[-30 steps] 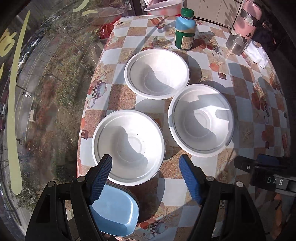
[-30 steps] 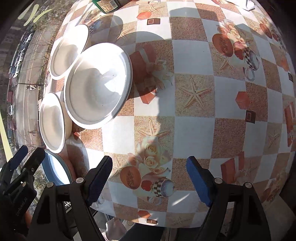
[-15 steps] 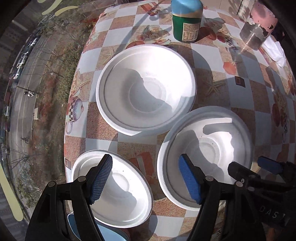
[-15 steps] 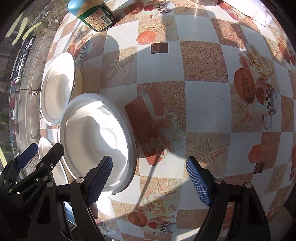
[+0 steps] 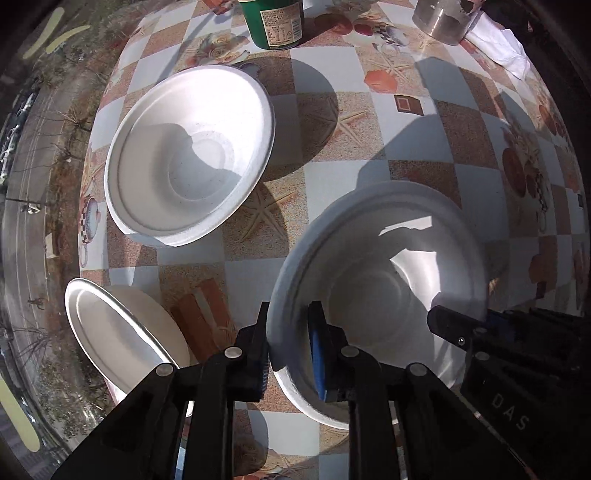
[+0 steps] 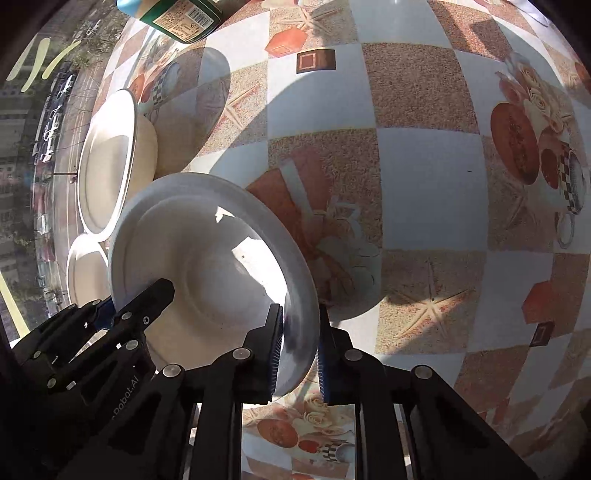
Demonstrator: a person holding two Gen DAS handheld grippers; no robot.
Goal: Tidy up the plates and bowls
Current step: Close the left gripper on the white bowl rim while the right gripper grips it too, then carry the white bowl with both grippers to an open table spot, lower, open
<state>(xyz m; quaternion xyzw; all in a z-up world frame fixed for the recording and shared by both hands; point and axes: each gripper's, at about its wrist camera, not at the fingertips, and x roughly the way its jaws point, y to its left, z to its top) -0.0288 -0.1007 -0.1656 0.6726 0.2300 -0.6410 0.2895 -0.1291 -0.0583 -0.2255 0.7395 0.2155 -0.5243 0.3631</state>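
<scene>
Three white bowls stand on the patterned tablecloth. Both grippers are shut on the rim of the same near bowl [image 5: 376, 295], which the right wrist view shows too [image 6: 207, 258]. My left gripper [image 5: 290, 350] pinches its left rim, one pad inside and one outside. My right gripper [image 6: 299, 350] pinches the opposite rim in the same way. Each gripper appears in the other's view: the right gripper [image 5: 465, 321] at the bowl's right edge, the left gripper [image 6: 129, 302] at its left edge. A second bowl [image 5: 188, 155] sits further back and a third bowl [image 5: 118, 332] at the table's left edge.
A green bottle [image 5: 275, 22] with a blue cap stands at the back, beside a metal can [image 5: 443, 18] and a white tissue [image 5: 495, 40]. The table's left edge [image 5: 83, 221] borders a window with a street far below. Bare tablecloth [image 6: 424, 166] lies to the right.
Both grippers have come down onto the near bowl and gone from wide open to shut on its opposite rims. The blue dish has left the left wrist view.
</scene>
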